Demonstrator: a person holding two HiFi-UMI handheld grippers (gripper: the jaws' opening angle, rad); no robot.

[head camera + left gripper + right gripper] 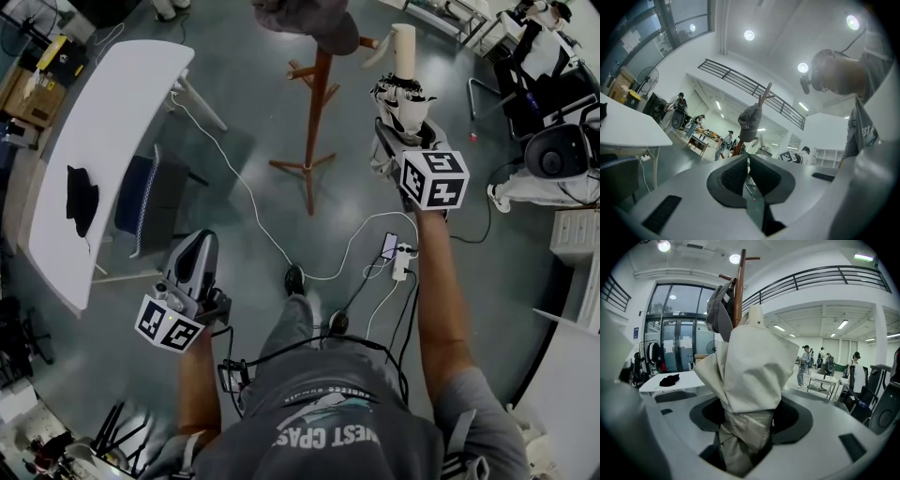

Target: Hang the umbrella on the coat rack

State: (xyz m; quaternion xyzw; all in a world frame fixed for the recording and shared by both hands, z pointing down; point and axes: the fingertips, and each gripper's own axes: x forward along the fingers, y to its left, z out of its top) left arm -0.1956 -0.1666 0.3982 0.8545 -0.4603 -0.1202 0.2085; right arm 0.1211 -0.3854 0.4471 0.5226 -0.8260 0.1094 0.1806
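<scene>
Gripping the folded umbrella (750, 362) by its bunched fabric, my right tool (750, 417) holds something I judge light, soft and slippery; left tool (747, 163) closed, empty.

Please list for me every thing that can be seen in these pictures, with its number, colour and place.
umbrella: 1, cream, folded, upright in the right claw
coat rack: 1, red-brown wood, standing on the floor ahead
cap: 1, dark grey, hanging at the rack's top
table: 1, white, at the left
cloth: 1, black, lying on the table
chair: 1, dark, beside the table
phone: 1, lit screen, on the floor among cables
people: several, far at the back of the hall
left claw: 1, grey, shut, empty
right claw: 1, grey, shut on the umbrella
</scene>
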